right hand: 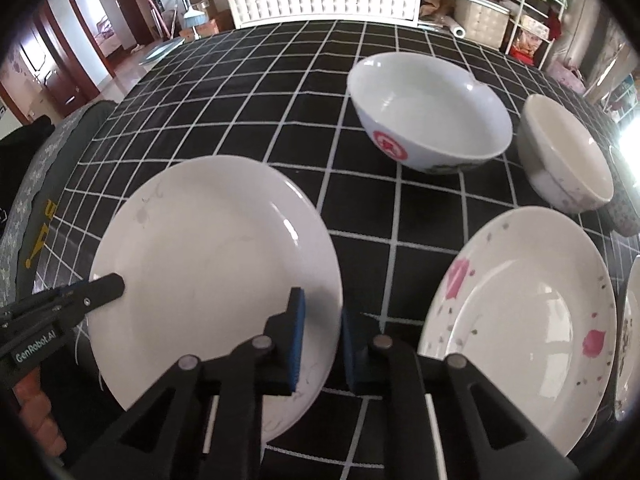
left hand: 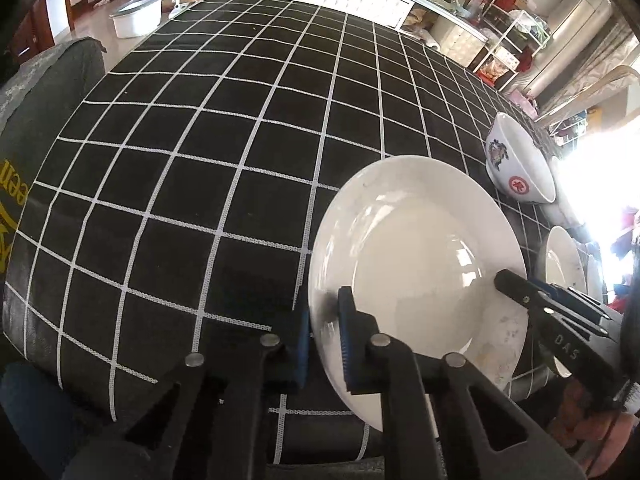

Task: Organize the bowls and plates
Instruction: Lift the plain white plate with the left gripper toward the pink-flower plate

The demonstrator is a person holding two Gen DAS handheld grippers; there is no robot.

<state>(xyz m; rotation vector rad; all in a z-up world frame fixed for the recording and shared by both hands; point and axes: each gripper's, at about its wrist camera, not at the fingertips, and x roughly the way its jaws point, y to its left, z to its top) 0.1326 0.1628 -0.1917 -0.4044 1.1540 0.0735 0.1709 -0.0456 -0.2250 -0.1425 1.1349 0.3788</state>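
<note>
- While clamped at two opposite rims, to be treated as slick and breakable: white plate (left hand: pixel 420 240), glazed, rigid, probably of moderate weight, lying low over the checked tablecloth (left hand: pixel 180 160) near its front edge; cannot tell whether clear of the cloth yet.
- Far left: a broad bare stretch of cloth, judged the best open room for carrying or setting down; better kept inboard of the cloth's left border, where it falls away.
- Left gripper (left hand: pixel 326 344): narrowed right down, blue pads pinching the plate's left rim from above and below.
- Best held exactly so, by the flat outer rim and not the sloping well; level lifting on both sides advised, since likely to slide out of the pads if tipped.
- Right gripper (right hand: pixel 322 344): drawn in narrow, one pad on top of the right rim, the other just outside and below it, apparently gripping.
- Right of that: pink-flowered plate (right hand: pixel 520 304) just beside, a narrow strip of cloth between; risk of clinking rims.
- Further back and right: red-emblem bowl (right hand: pixel 432 120) and smaller bowl (right hand: pixel 568 152), close together, little spare room.
</note>
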